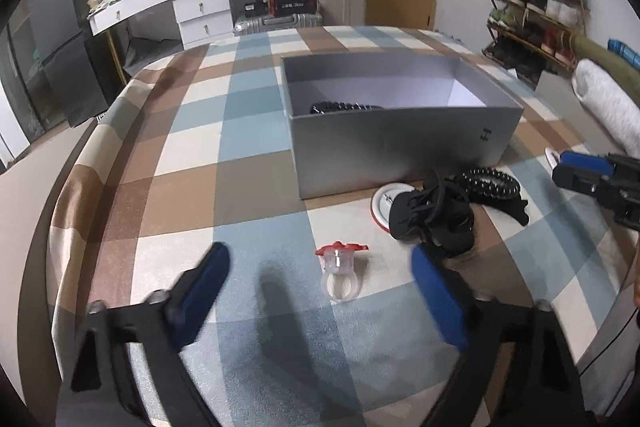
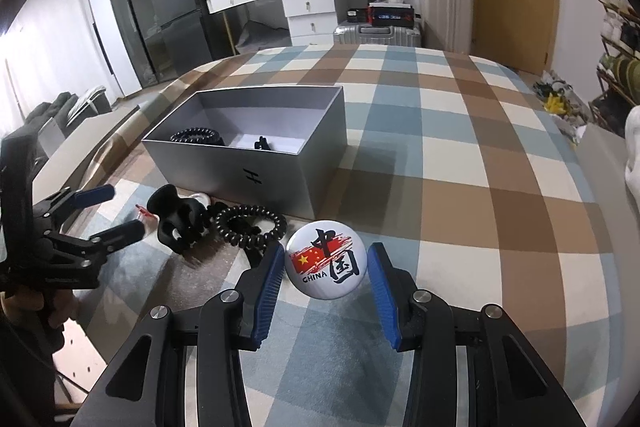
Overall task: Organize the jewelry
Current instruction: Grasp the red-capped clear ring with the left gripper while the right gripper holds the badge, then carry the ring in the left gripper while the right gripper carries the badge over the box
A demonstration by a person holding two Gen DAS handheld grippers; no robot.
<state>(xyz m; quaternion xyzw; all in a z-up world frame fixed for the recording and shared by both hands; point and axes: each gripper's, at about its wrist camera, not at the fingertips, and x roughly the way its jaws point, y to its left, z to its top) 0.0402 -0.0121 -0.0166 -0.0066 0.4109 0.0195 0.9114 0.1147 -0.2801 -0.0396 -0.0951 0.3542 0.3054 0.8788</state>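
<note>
Bedroom setting, with a bed under a checked brown, blue and cream blanket [image 2: 460, 187] as work surface; desk, fridge and shoe rack behind.

Right gripper [image 2: 326, 255]: clenched on a round white pin badge with a red flag and black lettering [image 2: 326, 267]. Blue pads pressing on opposite edges of the rim, printed face up toward the camera. Edge grip probably chosen because a flat disc offers no other purchase. Badge apparently clear of the blanket.

Ahead and left of these jaws: an open grey rectangular cardboard box [image 2: 280, 175], judged to be the collecting place, already holding a black spiral hair tie [image 2: 196, 137] and a small black clip [image 2: 262, 143].

Between box and right jaws, to their left: a black coiled cord tie [image 2: 252, 223] and a large black claw hair clip [image 2: 176, 223], touching each other, unsorted. Behind the claw clip, a white disc with a red rim [image 1: 384, 203], partly hidden.

Left gripper [image 1: 318, 259]: released, jaws spread wide and angled down at the blanket. Centred in the gap, touching neither pad: a clear plastic ring with a red flower top [image 1: 340, 267], lying on its side. Wide stance likely meant to straddle the ring before closing.

Probable step: badge to box, ring next. Risk: the ring rolling out of a slow pinch.
</note>
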